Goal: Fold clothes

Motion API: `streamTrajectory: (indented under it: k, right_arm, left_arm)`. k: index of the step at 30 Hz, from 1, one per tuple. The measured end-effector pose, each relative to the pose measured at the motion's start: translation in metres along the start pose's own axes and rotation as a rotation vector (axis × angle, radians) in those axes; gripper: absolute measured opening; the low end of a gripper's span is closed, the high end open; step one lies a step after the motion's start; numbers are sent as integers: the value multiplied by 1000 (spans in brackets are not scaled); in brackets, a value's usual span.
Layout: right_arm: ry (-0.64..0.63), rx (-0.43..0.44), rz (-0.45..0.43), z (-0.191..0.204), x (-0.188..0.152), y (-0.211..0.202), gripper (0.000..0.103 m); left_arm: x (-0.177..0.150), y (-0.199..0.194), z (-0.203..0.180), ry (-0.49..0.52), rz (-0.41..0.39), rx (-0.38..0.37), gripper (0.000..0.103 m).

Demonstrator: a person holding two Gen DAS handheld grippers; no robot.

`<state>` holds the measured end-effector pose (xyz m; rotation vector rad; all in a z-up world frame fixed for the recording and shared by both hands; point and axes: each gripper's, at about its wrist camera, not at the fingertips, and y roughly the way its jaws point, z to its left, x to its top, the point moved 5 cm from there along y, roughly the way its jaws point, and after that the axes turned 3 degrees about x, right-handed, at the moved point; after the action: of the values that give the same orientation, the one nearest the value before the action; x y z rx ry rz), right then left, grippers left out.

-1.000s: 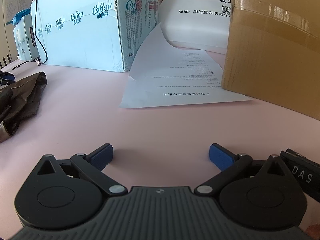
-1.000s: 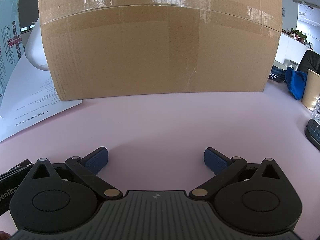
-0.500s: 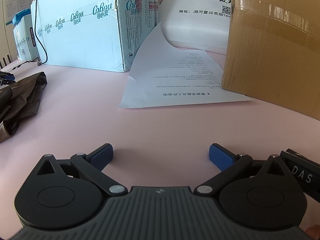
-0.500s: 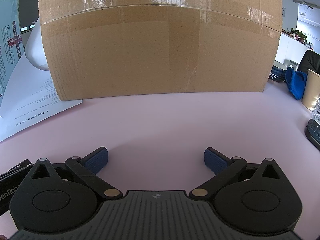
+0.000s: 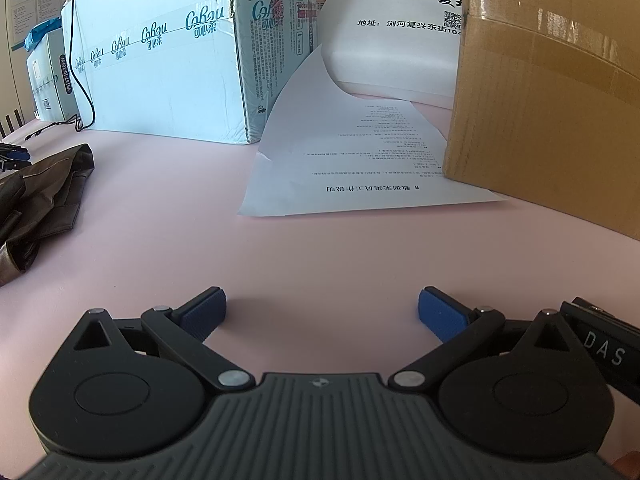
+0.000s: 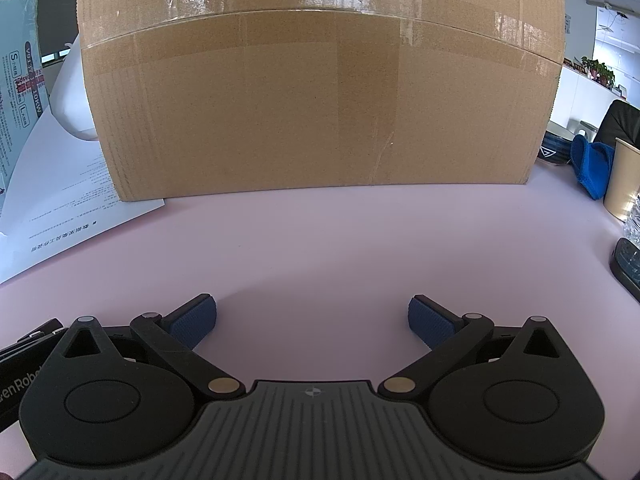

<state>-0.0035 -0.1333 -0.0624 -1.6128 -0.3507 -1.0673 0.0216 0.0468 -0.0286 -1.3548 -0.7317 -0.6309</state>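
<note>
We hold the left gripper [image 5: 322,308] and right gripper [image 6: 312,316] wide apart, empty; reach far left, pinching the dark garment [image 5: 44,196] by one edge.

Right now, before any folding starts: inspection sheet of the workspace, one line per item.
Surface: pink tabletop, bare in front of both claws.
Job's things: dark brown garment, crumpled at the far left edge, untouched.
Clutter: brown cardboard box, taped shut; pale blue carton; printed sheet with one corner under the cardboard box; white bag; paper cup, blue cloth, dark device at the right edge.
Grippers: left claw open, empty; right claw open, empty.
Cables: black cable hanging down the blue carton.
Surroundings: office, plants by the window.
</note>
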Motion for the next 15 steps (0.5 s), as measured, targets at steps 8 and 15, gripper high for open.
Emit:
streamTrajectory:
  k: [8,15]
  right_arm:
    - [1,0,0,1,0,0,103]
    - [0,1,0,1,0,0,103]
  left_arm:
    - [0,0,1,0,0,-1,103]
    - [0,1,2,0,1,-3,103]
